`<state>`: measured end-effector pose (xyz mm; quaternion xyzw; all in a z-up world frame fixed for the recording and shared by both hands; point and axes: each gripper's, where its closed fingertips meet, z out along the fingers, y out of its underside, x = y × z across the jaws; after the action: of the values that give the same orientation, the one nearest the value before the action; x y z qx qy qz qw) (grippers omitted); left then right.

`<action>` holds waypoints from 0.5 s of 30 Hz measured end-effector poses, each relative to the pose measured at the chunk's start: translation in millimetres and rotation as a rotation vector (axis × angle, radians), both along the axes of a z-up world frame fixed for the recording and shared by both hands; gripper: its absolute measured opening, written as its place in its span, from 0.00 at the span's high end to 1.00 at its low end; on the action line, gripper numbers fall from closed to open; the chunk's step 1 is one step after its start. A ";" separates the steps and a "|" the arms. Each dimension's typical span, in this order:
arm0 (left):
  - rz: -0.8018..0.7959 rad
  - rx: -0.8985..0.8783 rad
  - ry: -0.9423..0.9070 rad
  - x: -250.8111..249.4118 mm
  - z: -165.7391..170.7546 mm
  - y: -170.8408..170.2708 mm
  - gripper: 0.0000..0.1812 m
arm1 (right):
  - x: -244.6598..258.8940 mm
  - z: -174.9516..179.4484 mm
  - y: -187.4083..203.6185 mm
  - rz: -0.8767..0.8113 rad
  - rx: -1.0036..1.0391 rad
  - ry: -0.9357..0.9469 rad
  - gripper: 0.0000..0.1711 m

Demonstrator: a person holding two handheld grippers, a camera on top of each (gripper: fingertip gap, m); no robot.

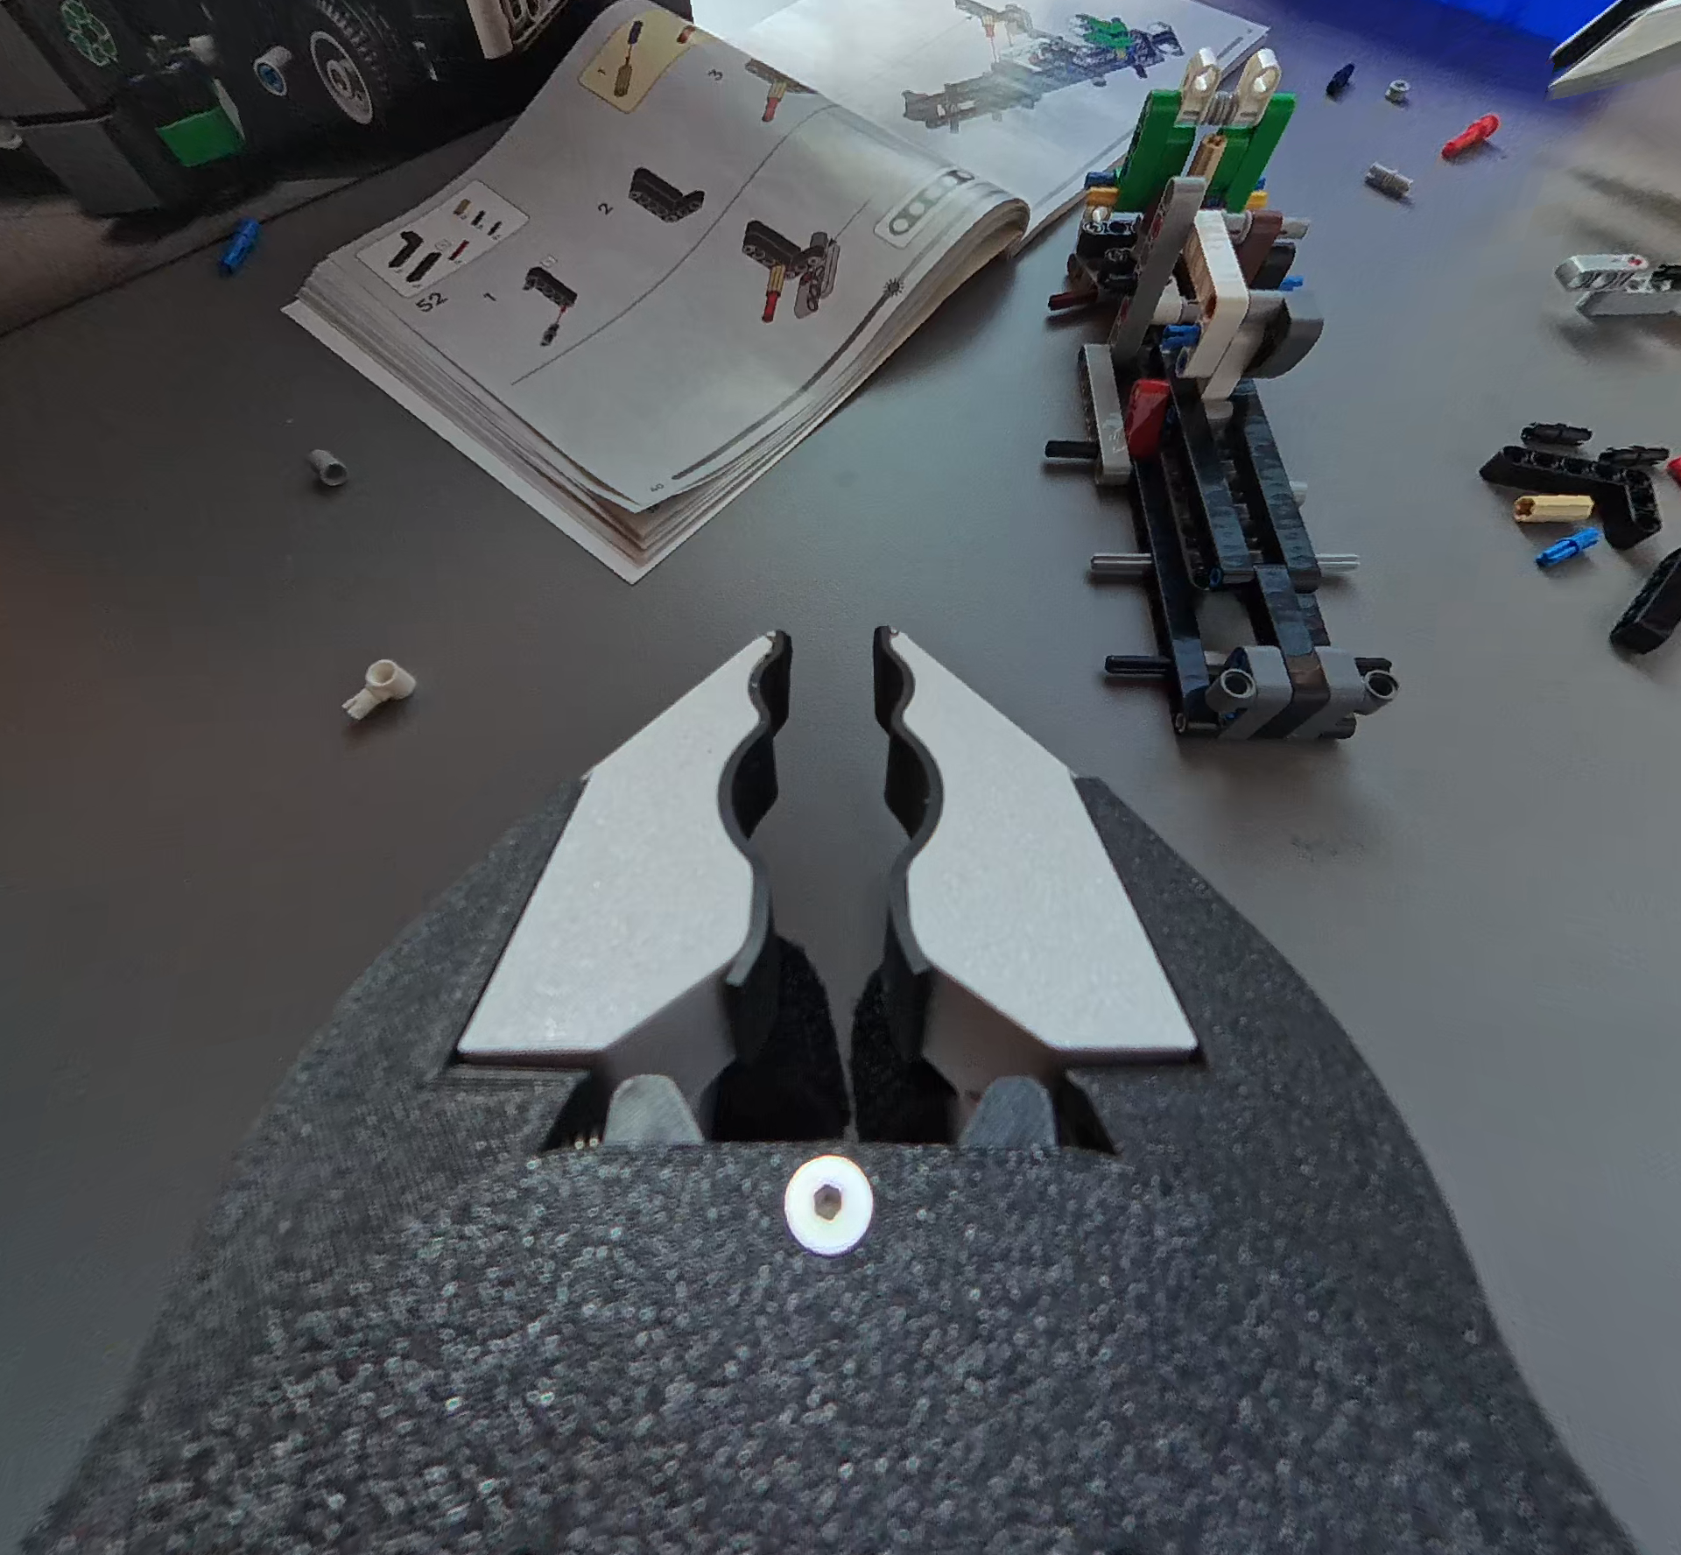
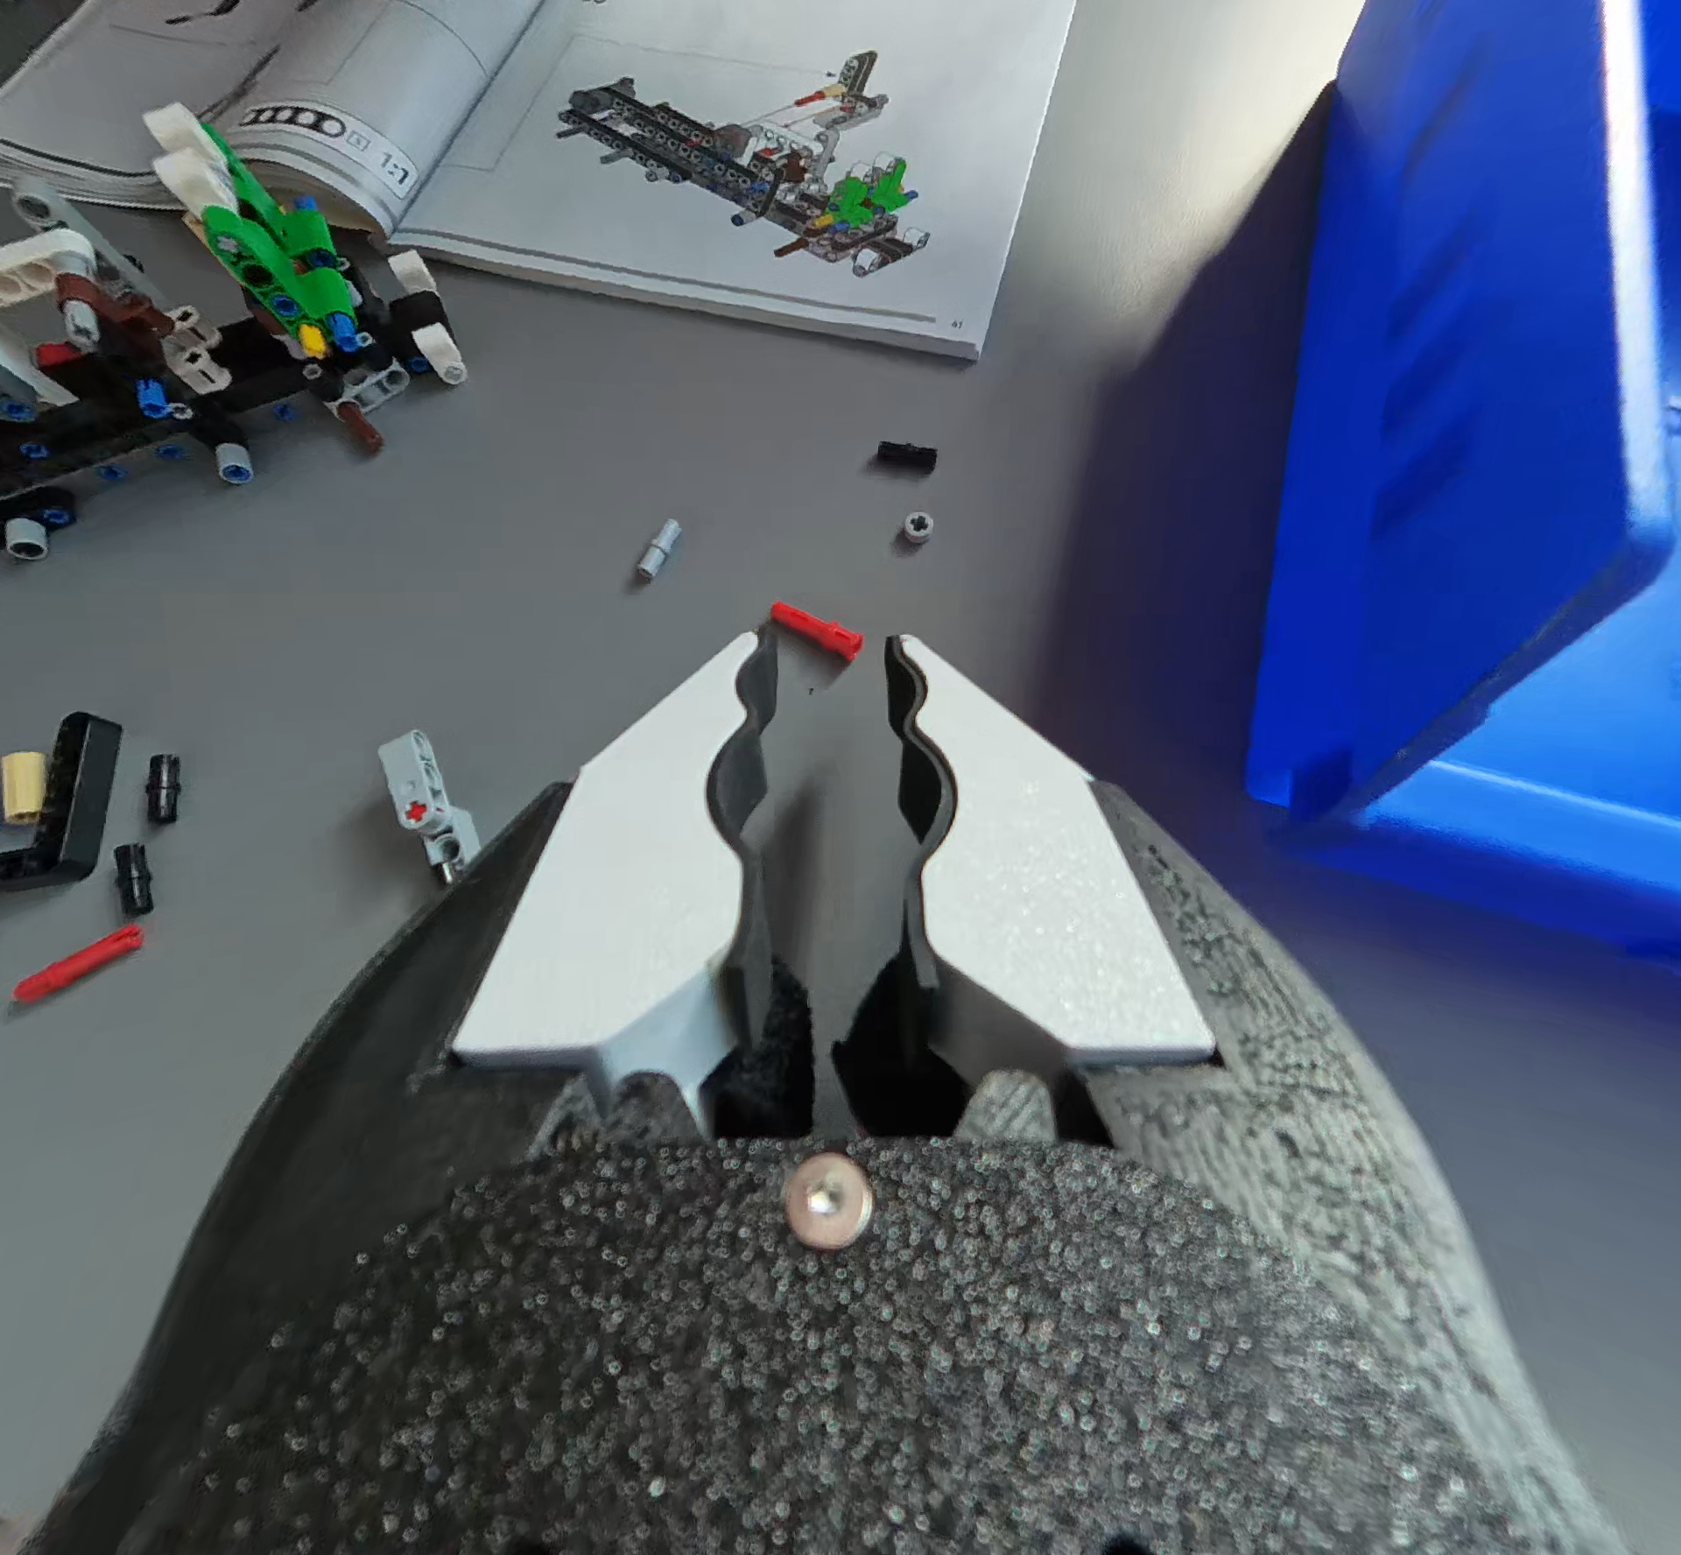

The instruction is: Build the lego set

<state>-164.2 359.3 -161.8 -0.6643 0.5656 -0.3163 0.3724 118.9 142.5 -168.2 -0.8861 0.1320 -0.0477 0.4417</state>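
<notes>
The half-built model (image 1: 1219,438), a long dark frame with green, white and grey parts, lies on the grey table right of the open instruction booklet (image 1: 655,283). It also shows in the right wrist view (image 2: 209,347), beside the booklet (image 2: 728,147). My left gripper (image 1: 832,638) is open and empty above bare table, left of the model's near end. My right gripper (image 2: 826,645) is open, with a short red pin (image 2: 817,627) lying on the table just at its fingertips, between them. Nothing is held.
A blue bin (image 2: 1474,383) stands close on the right. Loose parts lie around: a black pin (image 2: 906,456), grey bush (image 2: 917,527), grey pin (image 2: 659,549), grey connector (image 2: 420,794), black beam (image 2: 64,793), long red axle (image 2: 77,964), white connector (image 1: 382,686). The set's box (image 1: 273,10) stands far left. Tip to tip, the grippers are about 35 centimetres apart. It is some 7 centimetres from my right tips to the black pin (image 2: 906,456). The left camera catches it too, in the left wrist view (image 1: 1339,81).
</notes>
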 end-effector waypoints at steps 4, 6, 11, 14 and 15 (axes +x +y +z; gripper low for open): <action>0.005 -0.002 -0.007 -0.2 1.0 0.8 0.91 | 1.5 -18.4 3.7 -0.012 -0.095 -0.066 0.86; 0.003 -0.006 -0.002 0.0 0.1 0.6 0.91 | 6.6 -18.4 5.8 -0.033 -0.113 -0.114 0.86; -0.003 -0.006 0.018 0.7 -3.0 -0.3 0.91 | 5.6 -20.4 17.2 -0.028 -0.117 -0.087 0.94; -0.001 -0.003 0.011 0.5 -1.8 -0.1 0.91 | 20.9 -20.2 18.6 -0.071 -0.131 -0.130 0.98; -0.001 -0.006 0.009 0.5 -1.6 0.0 0.91 | 24.9 -20.3 19.4 -0.080 -0.130 -0.129 0.98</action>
<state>-163.8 359.3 -163.4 -0.6666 0.5667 -0.3151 0.3677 143.8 161.8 -188.4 -0.9021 0.1352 -0.1307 0.3884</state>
